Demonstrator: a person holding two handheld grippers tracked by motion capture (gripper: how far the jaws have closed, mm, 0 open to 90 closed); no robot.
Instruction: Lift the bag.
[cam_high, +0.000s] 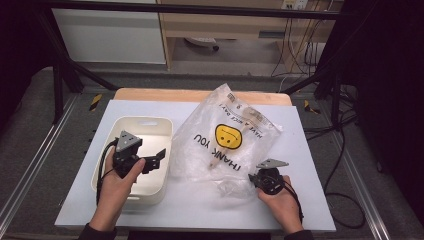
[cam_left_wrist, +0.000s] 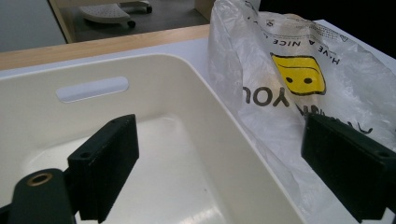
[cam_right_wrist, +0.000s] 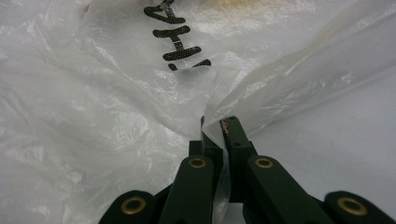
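Currently the right tool (cam_right_wrist: 215, 128) has its jaws pinched together on a fold of the plastic bag (cam_high: 227, 137) at the bag's near edge, film bunching between them in the right gripper view. Bag lies flat on the counter (cam_high: 310, 200), centre-right, printed side up with a yellow smiley; a pale stick-like item seems to lie inside, identity unclear. Bag's long axis runs from near-right toward far-left, away from the right tool. Left tool (cam_high: 152, 161) hovers over the white bin (cam_high: 145, 122), jaws wide apart, holding nothing; the bag sits just beside the bin's right wall. Judgement: the right hand (cam_high: 280, 200) is nearer and controls the bag; any lift pulls from this near corner.
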